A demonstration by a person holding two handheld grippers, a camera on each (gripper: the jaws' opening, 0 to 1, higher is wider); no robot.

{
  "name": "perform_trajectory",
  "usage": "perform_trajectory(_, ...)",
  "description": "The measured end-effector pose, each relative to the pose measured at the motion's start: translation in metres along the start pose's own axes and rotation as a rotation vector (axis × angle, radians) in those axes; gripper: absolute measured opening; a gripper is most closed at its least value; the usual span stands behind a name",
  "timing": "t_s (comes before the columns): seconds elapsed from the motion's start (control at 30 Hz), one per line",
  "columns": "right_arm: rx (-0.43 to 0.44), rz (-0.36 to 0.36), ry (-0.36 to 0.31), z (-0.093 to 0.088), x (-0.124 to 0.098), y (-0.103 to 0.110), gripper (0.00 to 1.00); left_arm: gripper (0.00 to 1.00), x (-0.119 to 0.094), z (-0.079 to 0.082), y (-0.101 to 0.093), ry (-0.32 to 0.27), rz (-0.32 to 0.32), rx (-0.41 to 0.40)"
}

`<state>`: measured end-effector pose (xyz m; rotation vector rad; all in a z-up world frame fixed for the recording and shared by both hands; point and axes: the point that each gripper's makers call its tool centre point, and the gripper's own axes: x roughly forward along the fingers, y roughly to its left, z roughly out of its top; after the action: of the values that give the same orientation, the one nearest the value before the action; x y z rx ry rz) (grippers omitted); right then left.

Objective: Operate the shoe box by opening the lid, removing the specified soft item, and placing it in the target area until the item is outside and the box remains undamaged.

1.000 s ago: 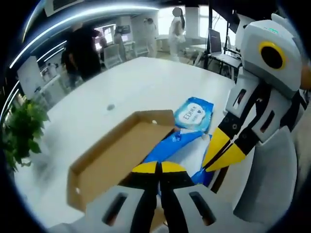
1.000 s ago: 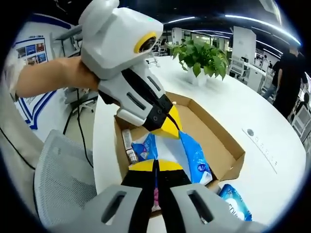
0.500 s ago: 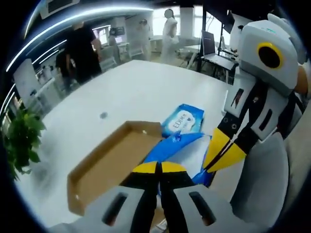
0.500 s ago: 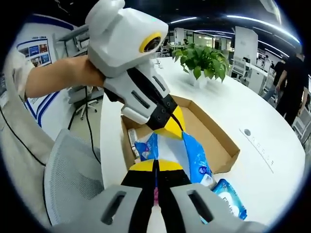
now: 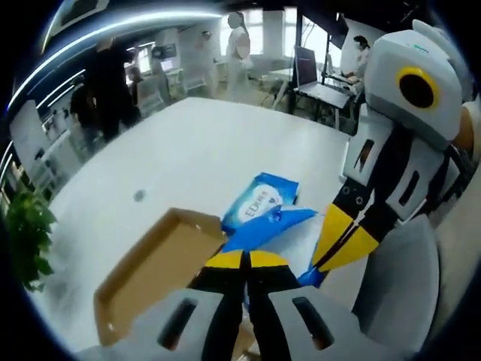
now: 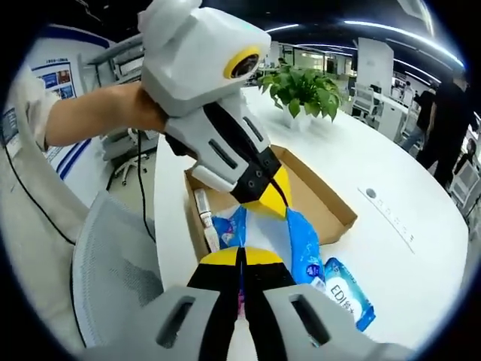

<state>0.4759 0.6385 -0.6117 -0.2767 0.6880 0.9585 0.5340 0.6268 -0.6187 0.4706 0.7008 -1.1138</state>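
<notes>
Left gripper view looks along the left claw, whose yellow tips are pressed together on the blue pack, a soft plastic pouch stretched up out of the open box. To its right the right claw comes in from the side with its tips pinched on the same pack near the other end. Two grips on one limp pack make sense: held at both ends it lifts flat and does not drag on the cardboard walls. Beyond the pack a second, smaller wipes pack lies flat on the white tabletop, just past the box's far corner, so one item looks already set out there. A plant stands at the tabletop's left edge.

Right gripper view shows the same hold from the opposite end. The left claw reaches down from above, gripped by a hand, and nips the top of the blue pack; the right claw is clenched on its near end. The box sits by the tabletop's near edge with its lid off or folded away, and a small tube rests along its left wall. The wipes pack lies on the tabletop just outside the box's near right corner. The blue pack seems only partly clear of the box.
</notes>
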Motion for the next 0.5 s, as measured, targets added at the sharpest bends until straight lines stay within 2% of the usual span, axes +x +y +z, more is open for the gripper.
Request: perform_trajectory(0.5,0.023,-0.037,0.014,-0.027,-0.031,-0.021,0.0,0.0,0.031,0.027,-0.025,-0.001,-0.054,0.017)
